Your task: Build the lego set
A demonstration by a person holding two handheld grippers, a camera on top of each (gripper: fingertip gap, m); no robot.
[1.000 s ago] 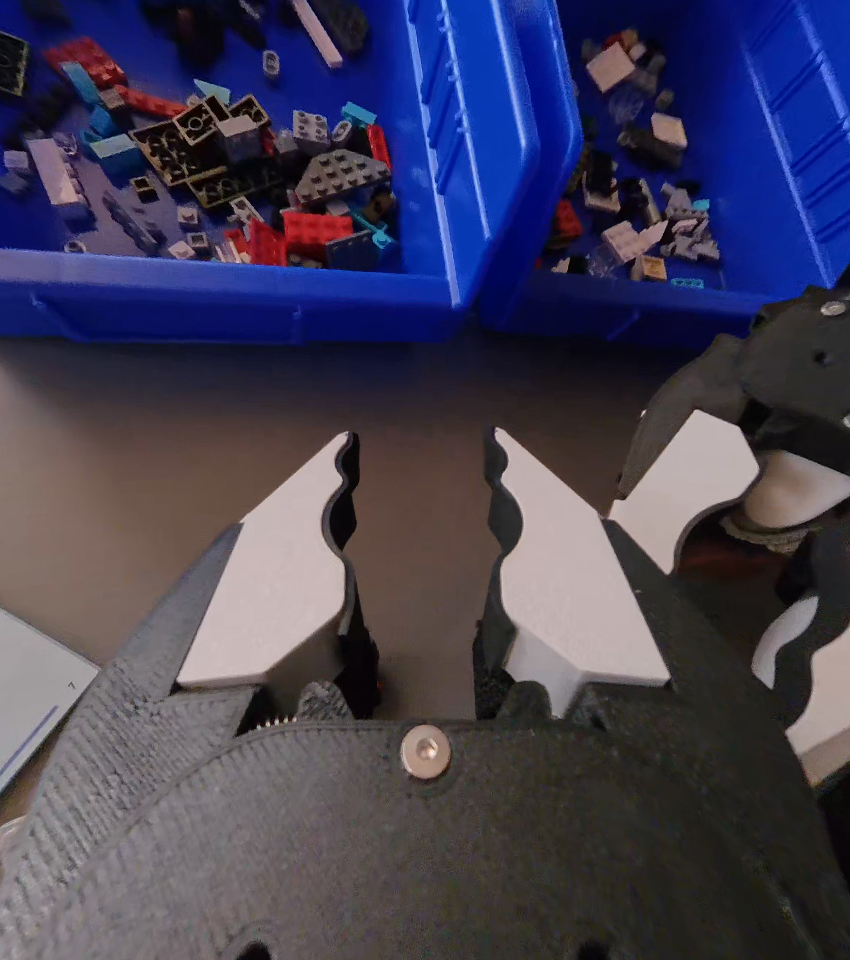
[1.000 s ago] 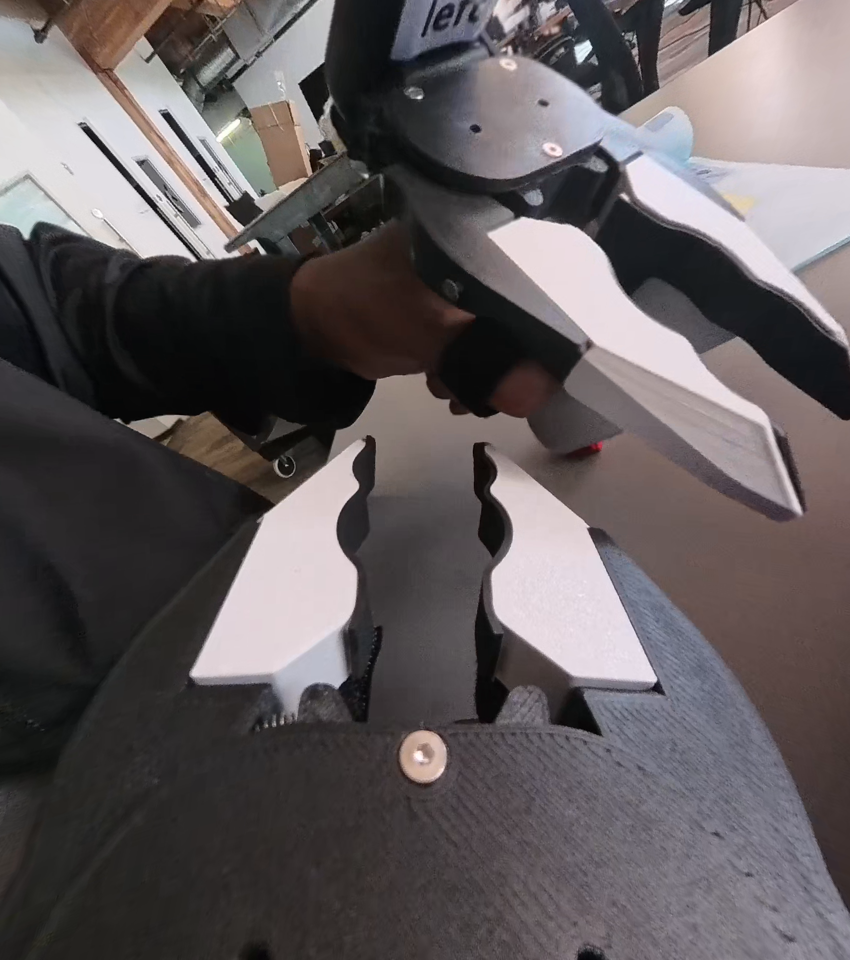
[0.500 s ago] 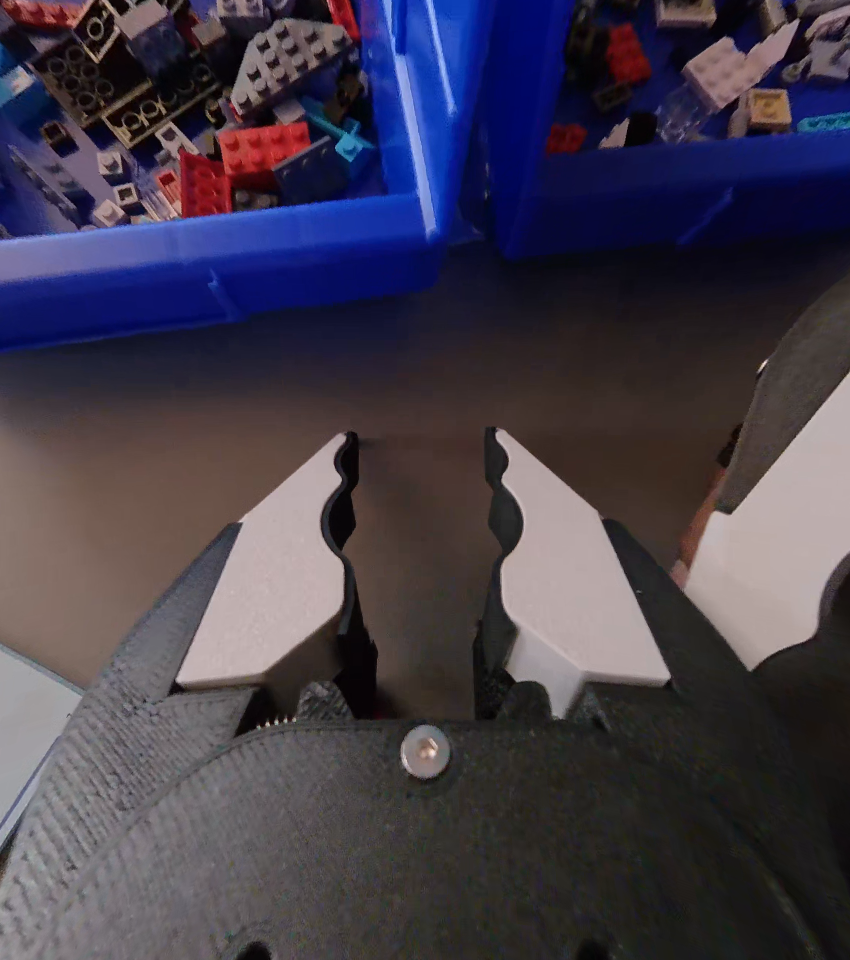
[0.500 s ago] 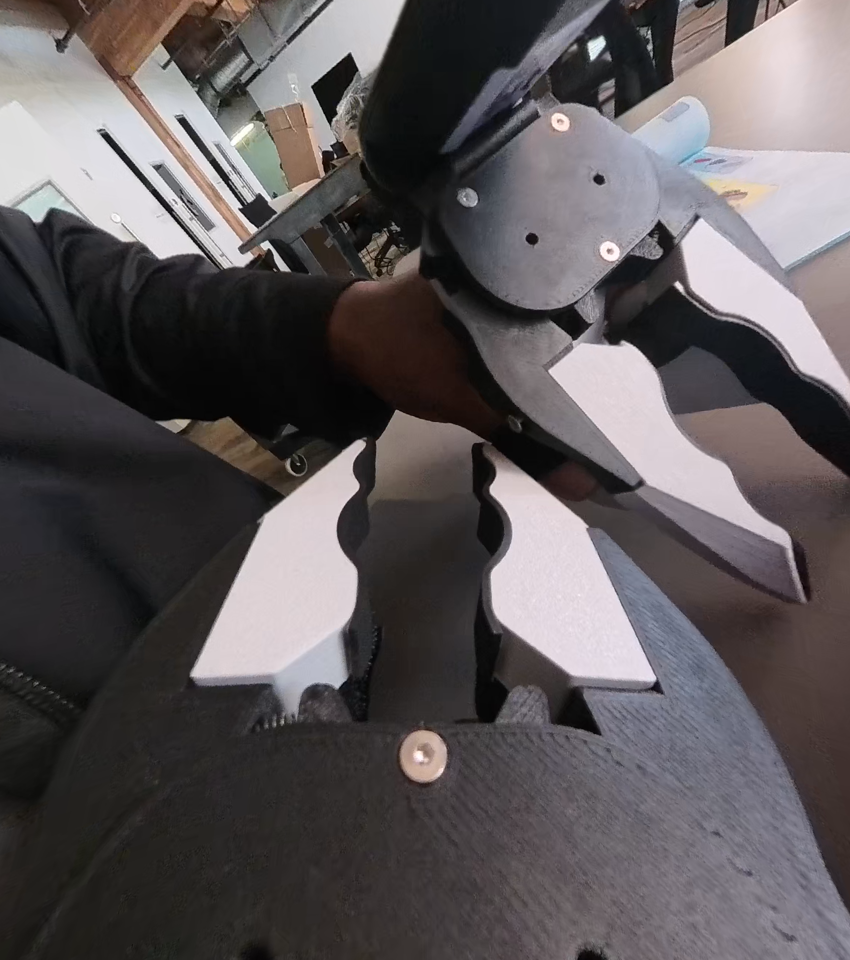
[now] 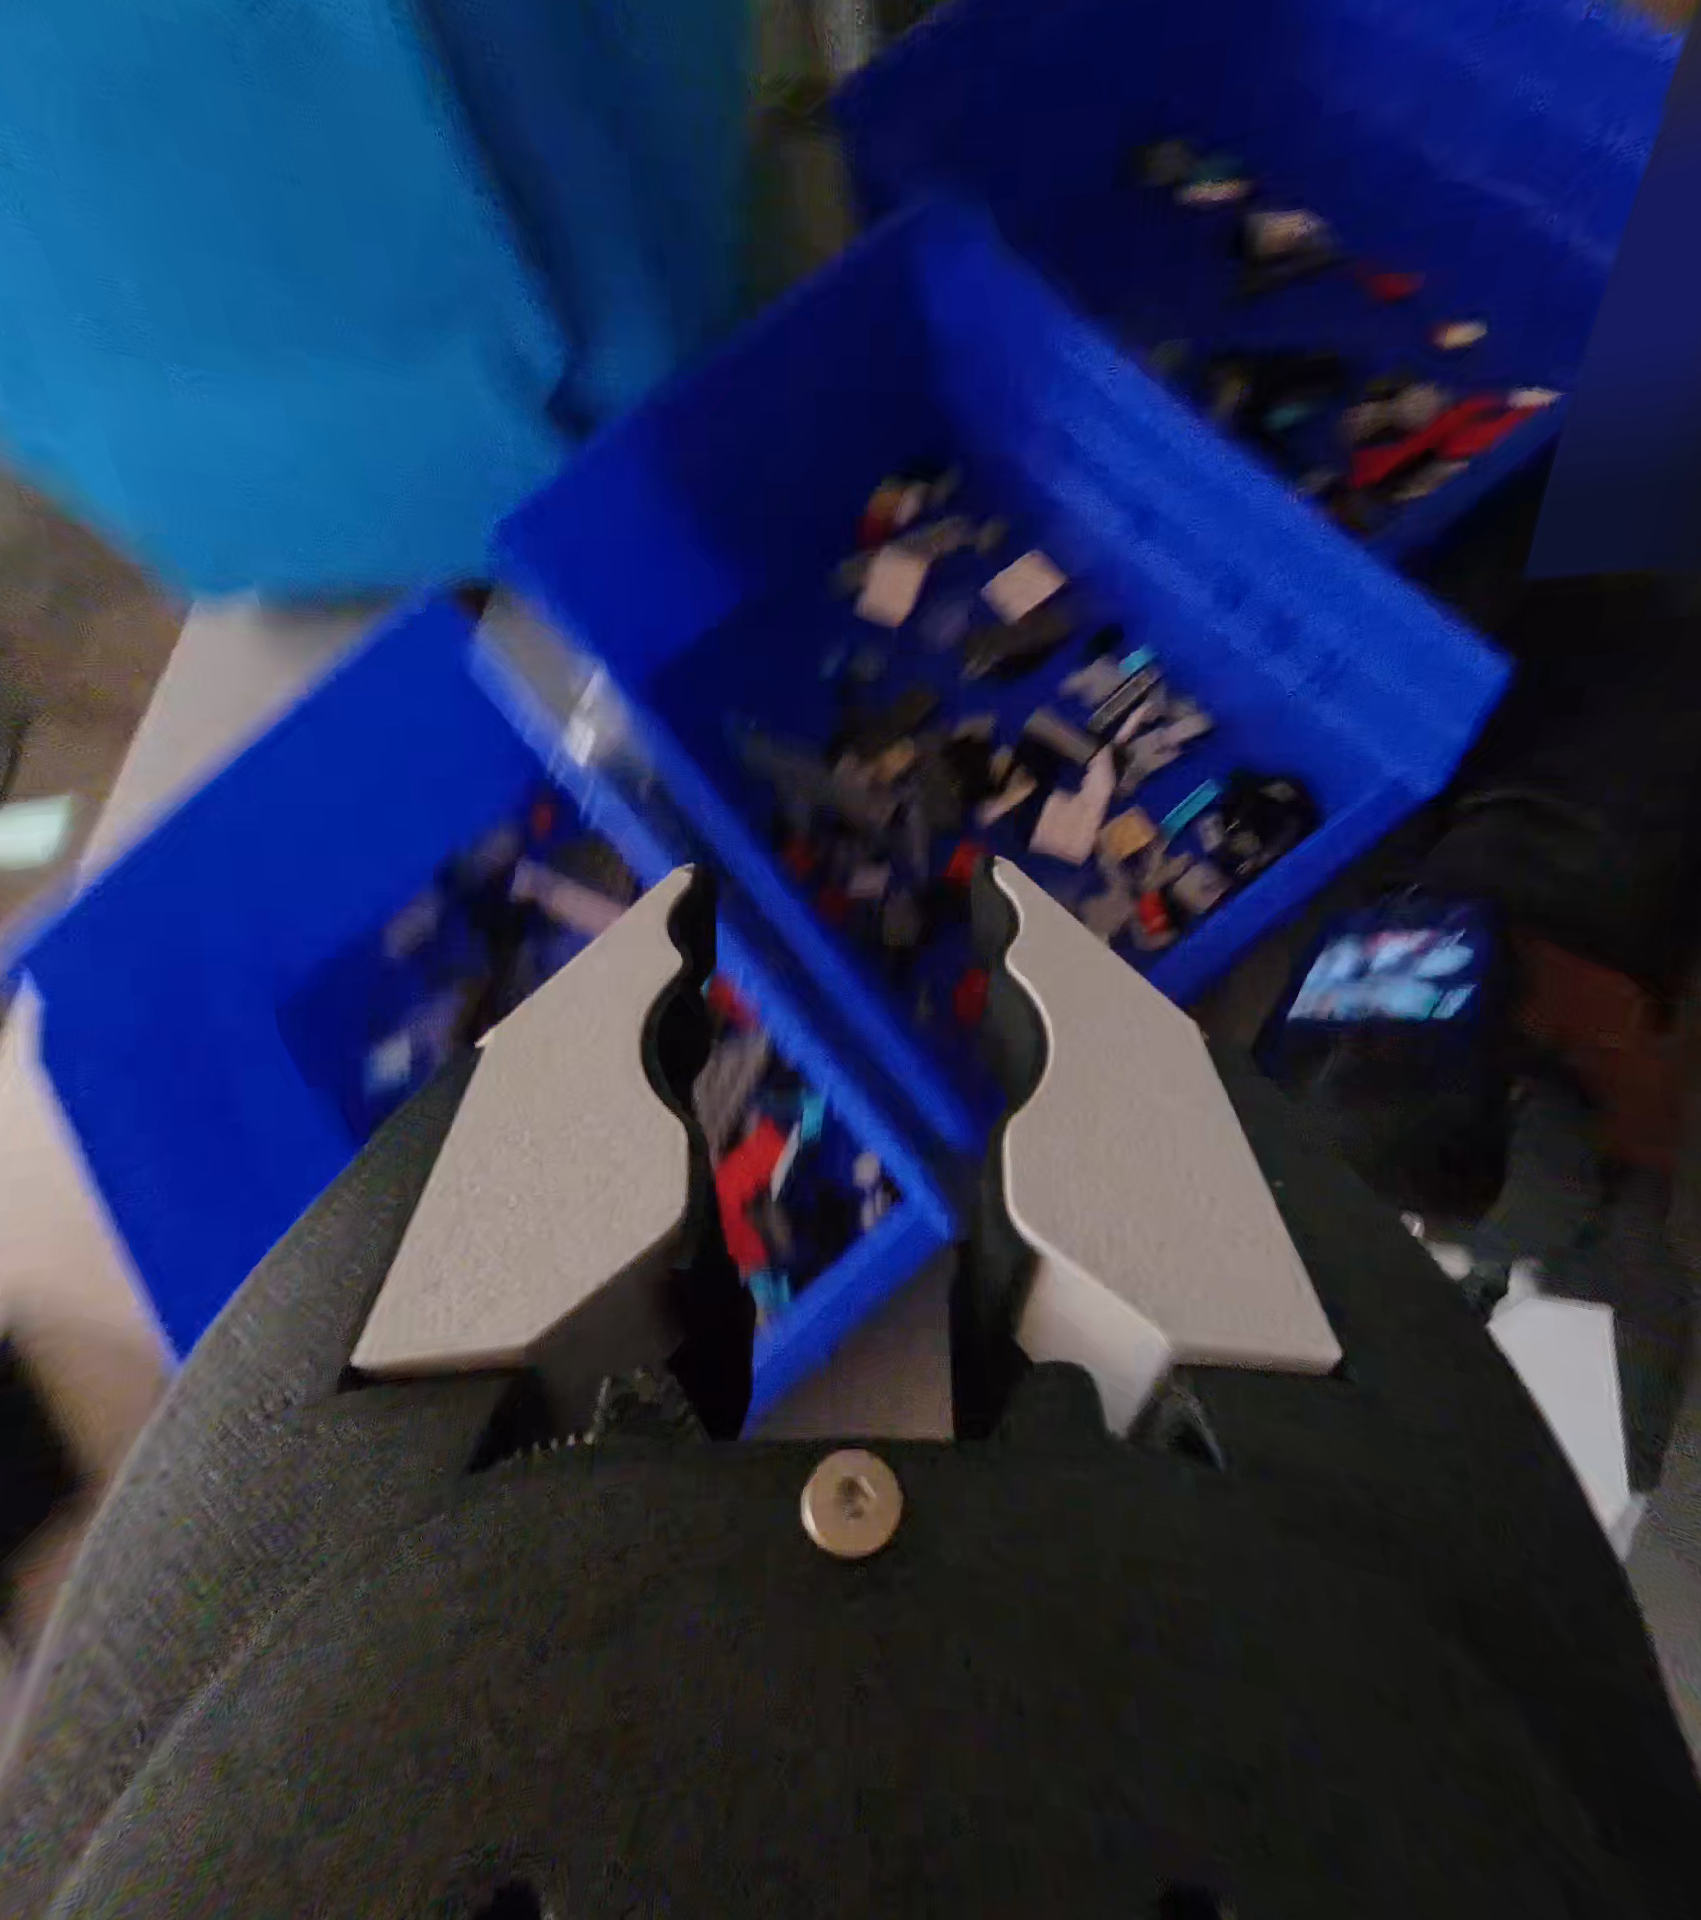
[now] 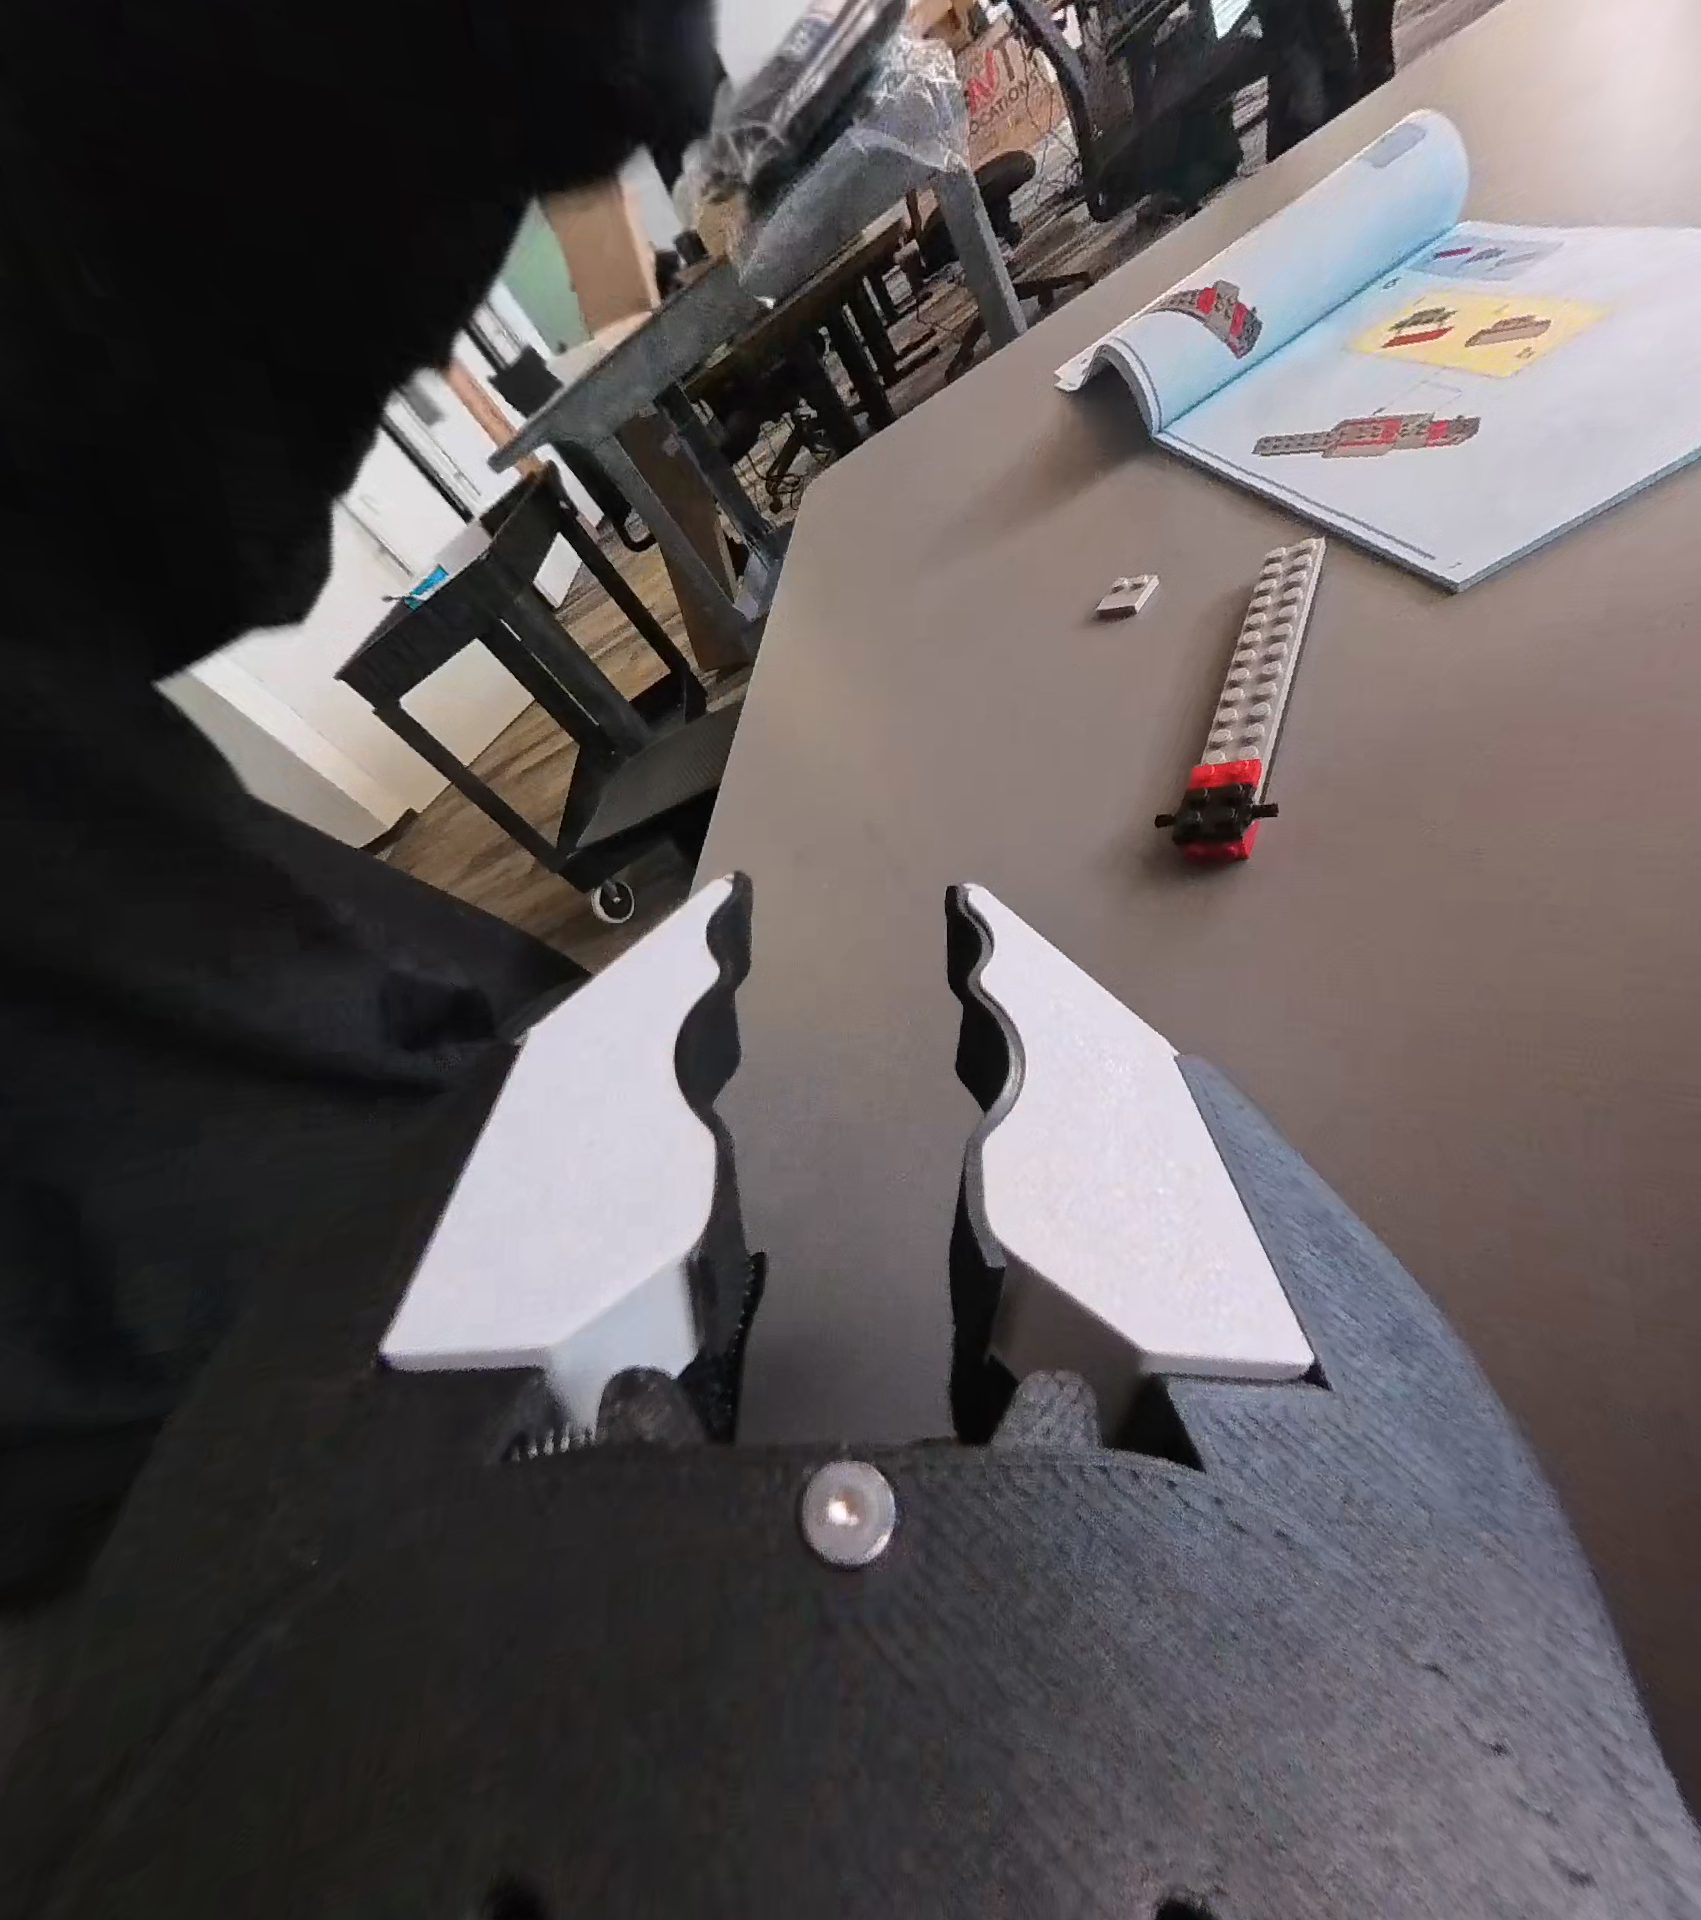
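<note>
**Hovering above blurred bins, both tools empty**

Left wrist view: the whole picture is smeared by motion, so single bricks cannot be told apart. The left tool [image 5: 841, 883] has its fingers spread with nothing between them. Beyond and below it lie three blue bins of loose lego pieces: a near bin [image 5: 202, 1039] under and left of the tips, a middle bin [image 5: 1293, 665] just past the tips and to the right, and a far bin [image 5: 1448, 125] cut off at the top right edge. The pieces [image 5: 1033, 769] in the middle bin read only as grey, black, red and teal flecks. A large bright blue shape [image 5: 202, 260] fills the upper left; what it is cannot be told.

Right wrist view: this picture is sharp. The right tool [image 6: 846, 894] is likewise parted and holds nothing, just above the dark surface [image 6: 1448, 1039]. A dark sleeve [image 6: 150, 416] blocks the left side. Ahead and right of the tips lies a long grey studded plate [image 6: 1261, 644] with a red and black block [image 6: 1218, 821] at its near end, well apart from the tool. A small grey piece [image 6: 1128, 596] lies just left of the plate. Farther off, an open instruction booklet [image 6: 1448, 343] runs out of frame on the right.
</note>
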